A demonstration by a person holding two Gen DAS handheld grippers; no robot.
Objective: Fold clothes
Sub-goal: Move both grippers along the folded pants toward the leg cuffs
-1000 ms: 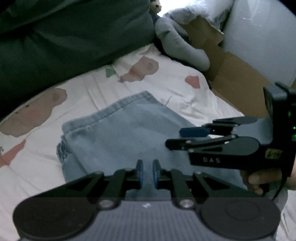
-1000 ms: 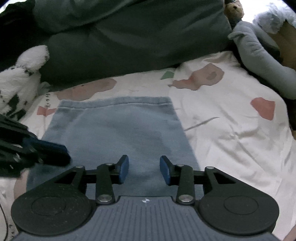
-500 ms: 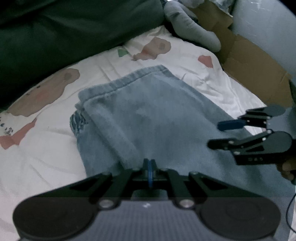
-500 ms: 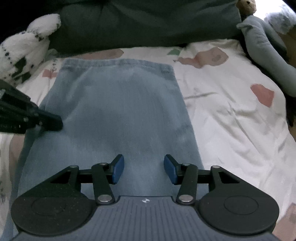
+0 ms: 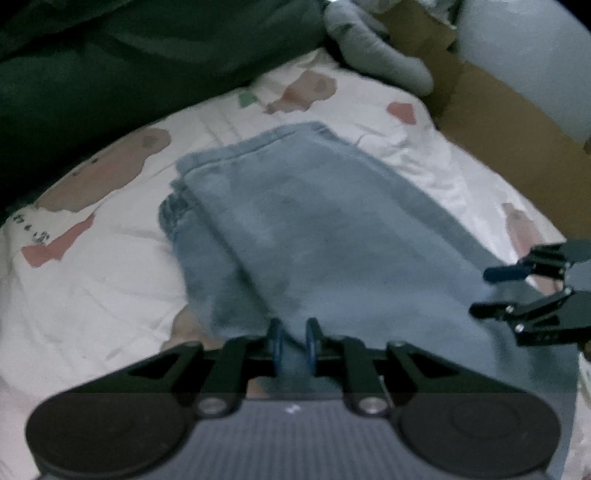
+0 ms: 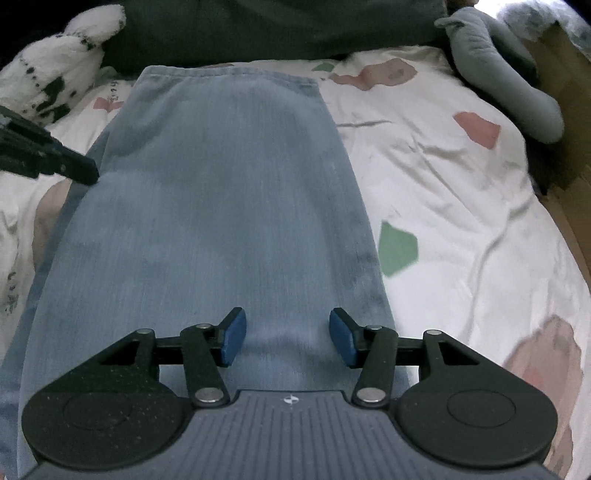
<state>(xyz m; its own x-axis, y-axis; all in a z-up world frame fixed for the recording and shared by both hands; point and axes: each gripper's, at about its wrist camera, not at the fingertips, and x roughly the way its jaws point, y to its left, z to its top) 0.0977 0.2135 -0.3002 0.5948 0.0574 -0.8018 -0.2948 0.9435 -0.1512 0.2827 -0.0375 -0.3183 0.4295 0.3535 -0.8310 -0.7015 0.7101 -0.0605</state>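
Left wrist: left gripper (image 5: 294, 341) jaws narrowly parted around jeans (image 5: 317, 236) fold; right gripper (image 6: 287, 341) jaws wide, empty; no legible writing.

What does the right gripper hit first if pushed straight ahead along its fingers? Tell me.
Most likely the light blue denim jeans: the open right gripper points along the cloth that fills the space ahead of its fingers. Beyond the far hem lies the dark green cushion. Its height above the denim is unclear.

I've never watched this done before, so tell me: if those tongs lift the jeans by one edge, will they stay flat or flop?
Probably flop: the jeans lie limp, following the bed sheet, with stacked layers at their left edge. They look thick, so likely heavy for cloth; the left tongs, pinching a small bit, might slip. The right tongs are open above them.
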